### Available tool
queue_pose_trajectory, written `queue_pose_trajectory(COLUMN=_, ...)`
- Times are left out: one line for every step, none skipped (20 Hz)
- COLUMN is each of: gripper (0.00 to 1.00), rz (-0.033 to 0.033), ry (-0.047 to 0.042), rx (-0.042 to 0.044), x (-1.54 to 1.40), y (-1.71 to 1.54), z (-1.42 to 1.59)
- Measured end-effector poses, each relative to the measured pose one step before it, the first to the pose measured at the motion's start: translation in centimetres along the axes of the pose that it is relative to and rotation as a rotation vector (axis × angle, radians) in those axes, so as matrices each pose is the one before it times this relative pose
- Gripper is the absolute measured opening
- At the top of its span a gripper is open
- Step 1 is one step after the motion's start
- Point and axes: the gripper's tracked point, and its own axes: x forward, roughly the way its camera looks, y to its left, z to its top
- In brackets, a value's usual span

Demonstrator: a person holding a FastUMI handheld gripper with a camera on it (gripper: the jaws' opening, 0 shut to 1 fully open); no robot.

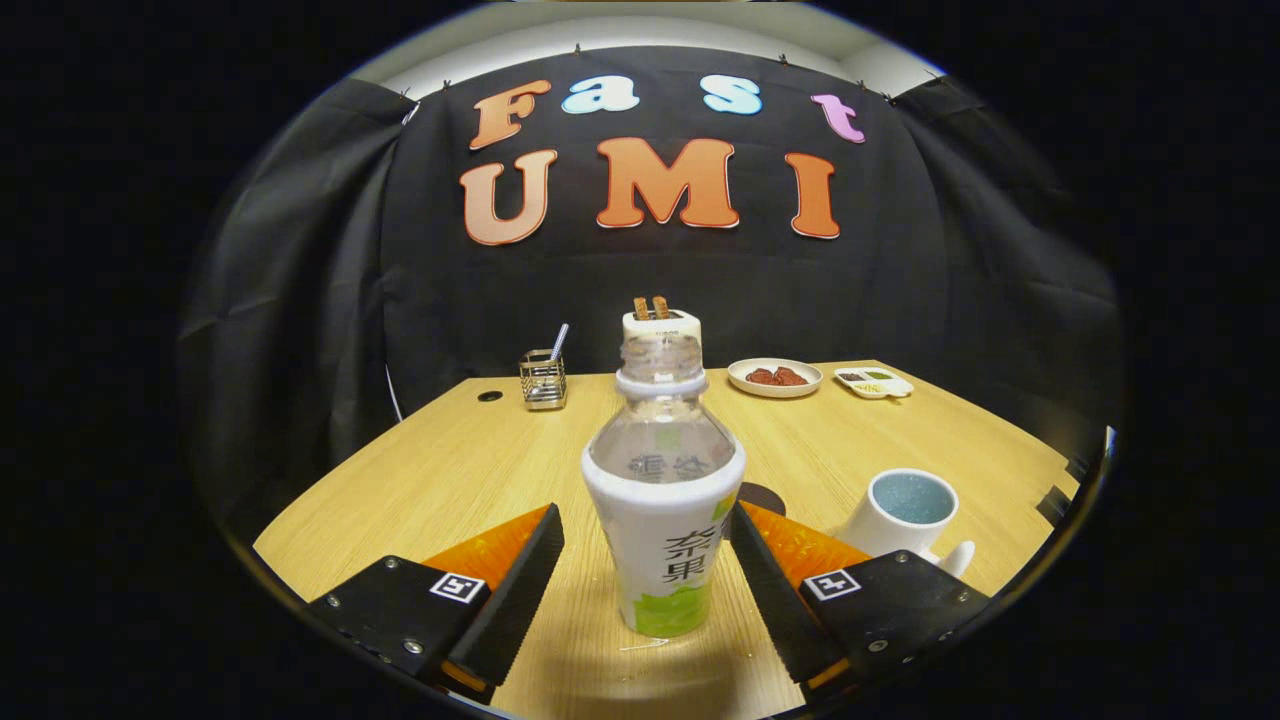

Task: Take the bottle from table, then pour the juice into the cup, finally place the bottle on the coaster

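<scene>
Partly hidden behind the bottle (663, 500), the coaster (762, 497) peeks past open tongs (645, 545).

Low over the table (420, 480), the gripper-mounted camera faces the booth wall (650, 280).

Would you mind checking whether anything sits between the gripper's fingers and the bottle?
Nothing visible does. The bottle stands upright between the open gripper fingers, with bare table on either side of it. The cup sits off to the right, beyond the fingers.
</scene>
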Motion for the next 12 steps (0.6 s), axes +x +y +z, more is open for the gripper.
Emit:
queue_pose_trajectory(gripper=1.0, rz=-0.01189, ry=0.00461, rx=0.00217, x=0.256, y=-0.269, z=-0.409)
queue_pose_trajectory(gripper=0.99, rz=-0.01129, ry=0.00322, rx=0.00045, x=0.244, y=-0.345, z=-0.416)
queue_pose_trajectory(gripper=0.94, rz=-0.00466, ry=0.00432, rx=-0.0028, x=0.272, y=-0.077, z=-0.439)
queue_pose_trajectory(gripper=0.82, rz=0.00251, ry=0.00783, rx=-0.01067, x=0.307, y=0.149, z=-0.53)
queue_pose_trajectory(gripper=0.73, rz=0.00033, ry=-0.02152, rx=0.00483, x=-1.244, y=0.151, z=0.536)
queue_pose_trajectory(gripper=0.6, rz=0.00185, ry=0.0134, rx=0.00987, x=1.058, y=-0.25, z=-0.376)
queue_pose_trajectory(gripper=0.57, rz=-0.00163, ry=-0.00286, rx=0.00741, x=-0.038, y=-0.212, z=0.453)
queue_pose_trajectory(gripper=0.57, rz=0.00119, ry=0.00902, rx=0.00996, x=0.05, y=0.009, z=-0.126)
queue_pose_trajectory(gripper=0.57, rz=0.0034, ry=0.00564, rx=0.01419, x=-0.007, y=0.083, z=0.056)
queue_pose_trajectory(gripper=0.57, rz=0.00725, ry=-0.00178, rx=0.01587, x=-0.127, y=0.14, z=0.225)
queue_pose_trajectory(gripper=0.56, rz=0.00954, ry=-0.00544, rx=0.02199, x=-0.202, y=0.081, z=0.382)
queue_pose_trajectory(gripper=0.57, rz=0.01354, ry=-0.00294, rx=0.0308, x=-0.155, y=0.191, z=0.418)
